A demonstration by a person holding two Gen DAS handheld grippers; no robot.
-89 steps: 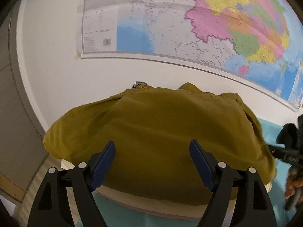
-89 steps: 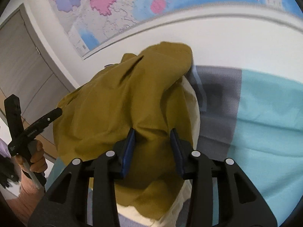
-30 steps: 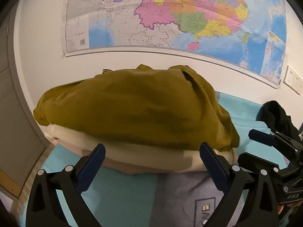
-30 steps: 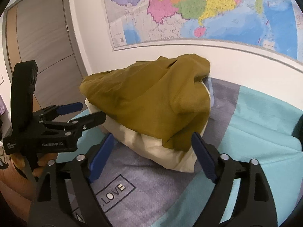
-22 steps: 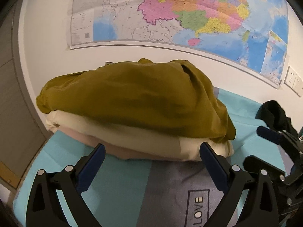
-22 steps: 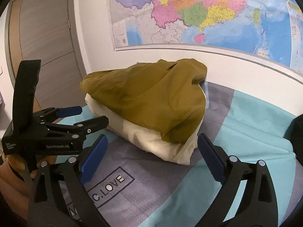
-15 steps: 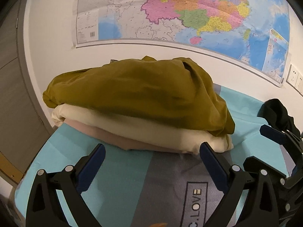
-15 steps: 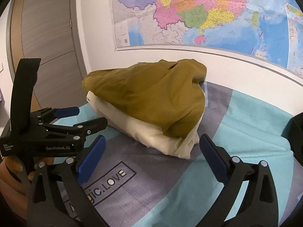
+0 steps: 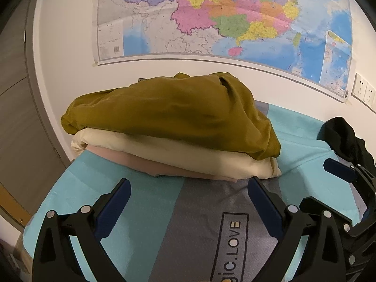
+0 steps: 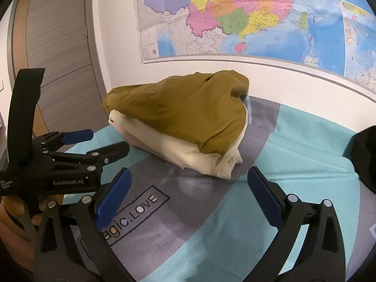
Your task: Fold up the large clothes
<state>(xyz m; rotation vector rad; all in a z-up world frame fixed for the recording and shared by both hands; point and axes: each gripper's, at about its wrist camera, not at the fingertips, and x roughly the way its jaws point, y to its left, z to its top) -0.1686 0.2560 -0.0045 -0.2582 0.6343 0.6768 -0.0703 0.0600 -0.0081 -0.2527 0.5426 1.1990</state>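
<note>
Both tongs spread, left tongs, right tongs, mustard garment topping folded stack (bedspread beneath)

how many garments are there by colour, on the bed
mustard garment: 1
cream garment: 1
pink garment: 1
black garment: 1, lying apart from the stack
total: 4

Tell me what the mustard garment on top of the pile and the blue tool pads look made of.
Mustard garment: soft matte woven cloth, probably cotton; it drapes in loose creases without shine. Blue pads on the left tool: smooth, likely rubber or soft plastic, with a faint sheen; uncertain which.
</note>
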